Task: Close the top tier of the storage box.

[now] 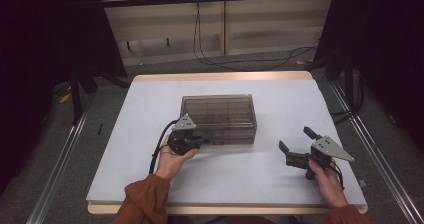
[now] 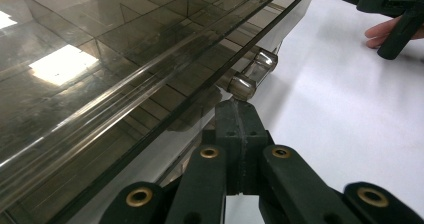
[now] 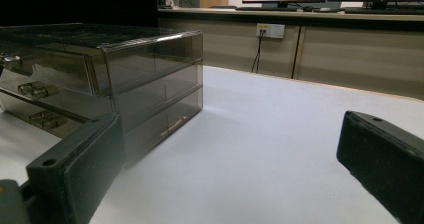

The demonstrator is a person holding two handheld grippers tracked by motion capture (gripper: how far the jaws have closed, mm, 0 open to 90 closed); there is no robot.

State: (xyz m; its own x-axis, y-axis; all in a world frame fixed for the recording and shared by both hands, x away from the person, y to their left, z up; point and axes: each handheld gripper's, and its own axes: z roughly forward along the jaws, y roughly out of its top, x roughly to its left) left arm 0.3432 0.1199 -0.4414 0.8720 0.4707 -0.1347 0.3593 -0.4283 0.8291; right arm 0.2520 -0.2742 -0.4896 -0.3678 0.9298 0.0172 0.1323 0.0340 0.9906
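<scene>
Resting mid-bench (image 1: 280, 91), the smoky transparent plastic drawer box (image 1: 218, 118) has the left gripper (image 1: 202, 140), jaws pressed together, at its front knob (image 2: 252, 74); the right gripper (image 1: 296, 141) stands spread, well apart.

Drawer box (image 2: 125, 74) cropped at left gripper view's edges, drawer contents indiscernible

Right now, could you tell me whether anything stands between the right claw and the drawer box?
Nothing visible does. The right claw hangs open, off to the right of the smoky drawer box, with bare white table between them. The left claw is already shut at the box's top handle.
</scene>
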